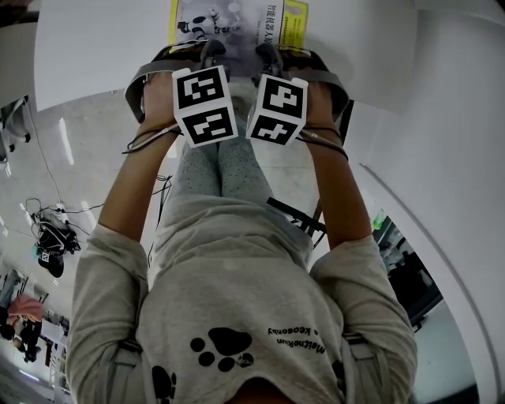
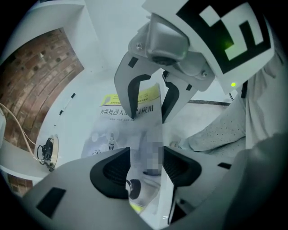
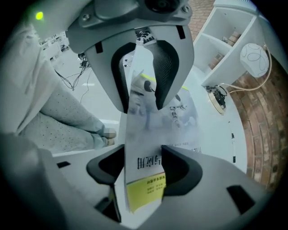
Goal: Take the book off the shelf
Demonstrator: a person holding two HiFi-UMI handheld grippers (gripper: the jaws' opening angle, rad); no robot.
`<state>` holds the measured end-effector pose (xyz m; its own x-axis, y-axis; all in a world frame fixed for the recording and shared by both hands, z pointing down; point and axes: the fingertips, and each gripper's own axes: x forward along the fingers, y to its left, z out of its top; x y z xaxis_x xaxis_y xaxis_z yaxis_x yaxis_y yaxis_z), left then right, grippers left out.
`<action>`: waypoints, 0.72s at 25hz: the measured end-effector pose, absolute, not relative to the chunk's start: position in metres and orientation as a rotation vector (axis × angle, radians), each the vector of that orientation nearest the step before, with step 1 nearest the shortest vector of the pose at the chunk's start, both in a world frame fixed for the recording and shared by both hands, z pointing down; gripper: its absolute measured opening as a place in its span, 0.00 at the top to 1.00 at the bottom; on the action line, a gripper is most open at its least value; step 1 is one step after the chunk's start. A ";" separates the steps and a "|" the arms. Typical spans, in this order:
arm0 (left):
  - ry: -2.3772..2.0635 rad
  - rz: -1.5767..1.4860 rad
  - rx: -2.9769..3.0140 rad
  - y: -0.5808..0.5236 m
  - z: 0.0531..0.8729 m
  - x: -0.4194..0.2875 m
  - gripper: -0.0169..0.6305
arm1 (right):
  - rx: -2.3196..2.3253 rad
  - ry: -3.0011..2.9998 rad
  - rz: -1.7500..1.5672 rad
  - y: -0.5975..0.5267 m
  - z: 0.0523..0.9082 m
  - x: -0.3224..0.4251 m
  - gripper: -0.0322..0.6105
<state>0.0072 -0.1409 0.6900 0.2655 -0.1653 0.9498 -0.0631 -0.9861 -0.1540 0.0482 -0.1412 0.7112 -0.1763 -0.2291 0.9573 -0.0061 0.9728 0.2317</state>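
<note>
The book (image 1: 237,24), white-covered with a yellow band, lies flat on the round white table (image 1: 102,47). Its near edge reaches toward the person. Both grippers meet at that edge, side by side. The left gripper (image 1: 211,52) stands open with the book (image 2: 130,112) running between its pads, and I see no pad pressing on it. The right gripper (image 1: 268,55) is open too, and the yellow-banded end of the book (image 3: 144,179) sits in its gap. Each gripper view shows the other gripper facing it across the book, the right gripper (image 2: 146,96) and the left gripper (image 3: 141,90).
A white shelf unit (image 3: 225,31) and a brick wall (image 3: 265,117) stand beyond the table, with a round white lamp (image 3: 254,58) beside them. A cable and a small device (image 2: 45,152) lie at the table's rim. A white curved counter (image 1: 450,197) runs along the person's right.
</note>
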 end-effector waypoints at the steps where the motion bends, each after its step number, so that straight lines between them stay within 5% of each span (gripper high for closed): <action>1: 0.216 -1.841 -2.435 -0.140 0.688 0.008 0.62 | 0.169 -1.746 -0.183 -0.139 0.709 0.049 0.58; 18: 0.353 -1.727 -2.616 -0.140 0.644 0.011 0.62 | 0.296 -1.894 -0.104 -0.144 0.650 0.042 0.58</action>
<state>0.0109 -0.1404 0.6435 0.3754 -0.1785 0.9095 -0.1929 -0.9748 -0.1117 0.0421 -0.1442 0.6502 -0.3103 -0.2548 0.9158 -0.1529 0.9642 0.2165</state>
